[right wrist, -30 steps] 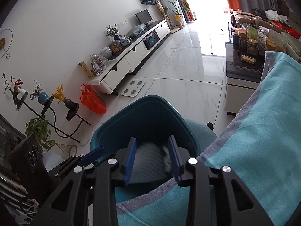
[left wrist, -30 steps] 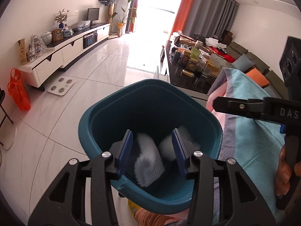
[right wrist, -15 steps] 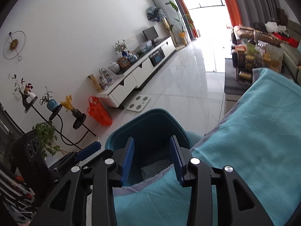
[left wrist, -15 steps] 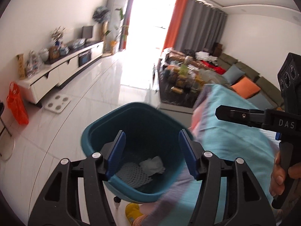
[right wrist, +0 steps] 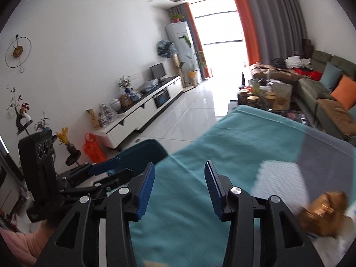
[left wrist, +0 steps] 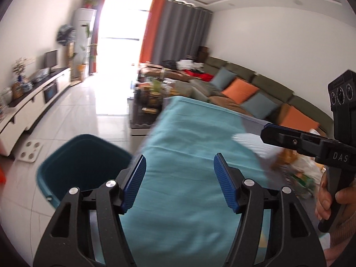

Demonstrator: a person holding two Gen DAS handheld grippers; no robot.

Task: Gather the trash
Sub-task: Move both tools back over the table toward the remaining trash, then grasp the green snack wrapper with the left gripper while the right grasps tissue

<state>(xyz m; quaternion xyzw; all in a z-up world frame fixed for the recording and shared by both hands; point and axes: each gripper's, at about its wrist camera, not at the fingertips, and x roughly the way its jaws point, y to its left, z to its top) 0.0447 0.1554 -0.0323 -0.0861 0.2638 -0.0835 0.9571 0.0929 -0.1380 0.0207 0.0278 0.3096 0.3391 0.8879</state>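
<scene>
My left gripper point(left wrist: 179, 166) hangs over the teal cloth point(left wrist: 189, 133) on the table, its jaws opening with nothing between them. The teal bin point(left wrist: 84, 155) stands on the floor to its left, its inside dark. My right gripper point(right wrist: 179, 173) is also above the cloth point(right wrist: 233, 138), jaws opening and empty. The bin's rim point(right wrist: 142, 149) lies behind to its left. Blurred trash lies ahead on the right: a white ribbed piece point(right wrist: 278, 178) point(left wrist: 247, 142) and a golden-brown wrapper point(right wrist: 322, 209) point(left wrist: 287, 155). A hand point(left wrist: 333, 198) holds the right tool.
A long white TV cabinet point(right wrist: 138, 111) runs along the left wall, with an orange bag point(right wrist: 93, 149) beside it. On the floor lies a white scale point(left wrist: 30, 151). A dark coffee table point(left wrist: 146, 106) crowded with jars and a sofa point(left wrist: 255, 89) with cushions stand beyond the cloth.
Both grippers have risen and swung right, from over the bin to above the teal cloth. Their jaws have widened. The white pieces last seen lay in the bin.
</scene>
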